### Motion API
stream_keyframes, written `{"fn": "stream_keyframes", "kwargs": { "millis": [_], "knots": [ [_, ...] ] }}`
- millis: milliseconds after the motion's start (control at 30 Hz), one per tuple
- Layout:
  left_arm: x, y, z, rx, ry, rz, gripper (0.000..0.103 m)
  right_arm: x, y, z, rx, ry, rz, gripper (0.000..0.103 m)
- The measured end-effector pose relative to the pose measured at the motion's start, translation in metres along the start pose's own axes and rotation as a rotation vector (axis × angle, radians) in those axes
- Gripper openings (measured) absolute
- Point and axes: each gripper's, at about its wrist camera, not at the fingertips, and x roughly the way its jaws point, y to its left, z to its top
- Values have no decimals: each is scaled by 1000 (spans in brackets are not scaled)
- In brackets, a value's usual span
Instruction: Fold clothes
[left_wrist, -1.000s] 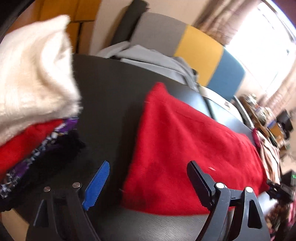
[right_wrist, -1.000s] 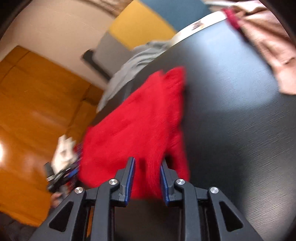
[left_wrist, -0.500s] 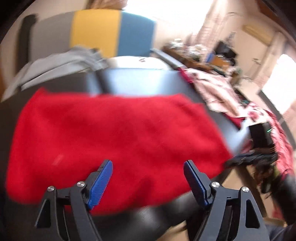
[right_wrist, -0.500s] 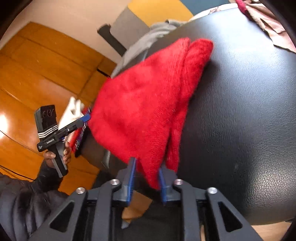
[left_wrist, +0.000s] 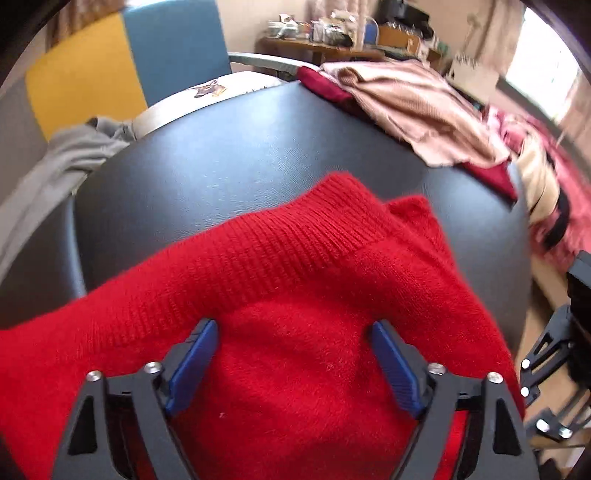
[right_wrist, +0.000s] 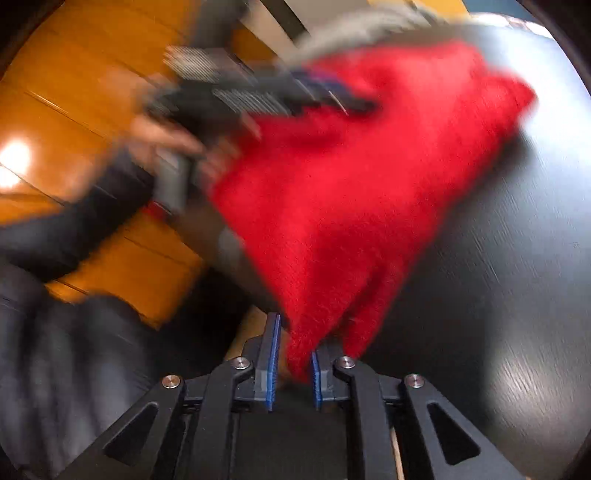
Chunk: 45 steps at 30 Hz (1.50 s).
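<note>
Red sweater (left_wrist: 303, 295) is lying on the dark table (left_wrist: 240, 155), and the right gripper (right_wrist: 293, 363) looks pinched onto its corner, though that shot's blurry. Left gripper (left_wrist: 295, 354) is spread wide over the knit.

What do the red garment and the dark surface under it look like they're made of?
The red sweater looks like soft knit, perhaps wool or acrylic: a ribbed band and fuzzy nap show. The black tabletop looks like leather or vinyl, going by its fine pebbled grain and dull sheen, though the right wrist view hints at wood-like streaks.
</note>
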Motion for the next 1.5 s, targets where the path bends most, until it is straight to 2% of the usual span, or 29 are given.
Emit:
{"fn": "stream_keyframes", "kwargs": {
  "millis": [33, 167, 267, 400, 433, 500, 567, 633, 733, 833, 900, 933, 1000, 1033, 1067, 1133, 1167, 1200, 1300, 1333, 1400, 1467, 1500],
  "knots": [
    [0, -3, -1, 11, -1, 8, 86, 1, -4, -2, 15, 9, -8, 4],
    [-6, -8, -15, 12, -27, -44, 86, -4, -1, -14, 0, 56, -66, 4],
    [-11, -19, -26, 32, -52, -20, 86, -8, 2, -20, 28, 65, -82, 6],
    [-32, -7, -33, -99, -129, -91, 81, -42, 4, -22, 91, -15, -152, 14],
    [-39, -1, -37, -138, -148, -104, 80, -51, 5, -22, 106, -38, -171, 22],
    [-53, 10, -47, -205, -186, -120, 80, -77, 14, -16, 111, -126, -241, 23],
    [-65, 18, -59, -245, -217, -109, 80, -102, 28, -7, 94, -232, -304, 23],
    [-75, 24, -73, -275, -235, -88, 80, -109, 40, 12, 66, -319, -338, 23],
    [-87, 28, -96, -295, -245, -31, 80, -87, 48, 44, 35, -376, -390, 23],
    [-84, 28, -122, -313, -216, 20, 81, -49, 43, 75, 30, -357, -480, 23],
    [-77, 28, -138, -335, -175, 24, 81, -27, 38, 87, 39, -313, -574, 23],
    [-75, 25, -146, -332, -169, 29, 81, -18, 31, 85, 32, -284, -641, 21],
    [-70, 11, -157, -304, -161, 60, 80, -15, 14, 60, -32, -271, -743, 20],
    [-68, 2, -161, -291, -158, 69, 79, -16, 7, 54, -48, -292, -754, 20],
    [-66, -6, -163, -282, -159, 53, 79, -21, -2, 49, -33, -302, -773, 20],
    [-62, -17, -161, -280, -155, -14, 79, -24, -10, 56, -34, -299, -864, 20],
    [-63, -22, -160, -272, -158, -25, 79, -24, -14, 61, -42, -290, -912, 20],
    [-65, -25, -159, -260, -165, -26, 79, -25, -16, 64, -44, -280, -916, 20],
    [-87, -10, -164, -328, -226, -116, 72, -30, -24, 73, -50, -248, -928, 20],
    [-97, -2, -168, -357, -256, -125, 71, -32, -26, 76, -52, -238, -932, 20],
    [-129, 24, -184, -437, -342, -94, 70, -35, -30, 82, -54, -217, -944, 20],
    [-160, 55, -209, -532, -420, -53, 72, -29, -20, 101, -26, -207, -1019, 21],
    [-175, 74, -226, -586, -452, -10, 79, -30, -8, 108, -45, -237, -1025, 21]
  ]
}}
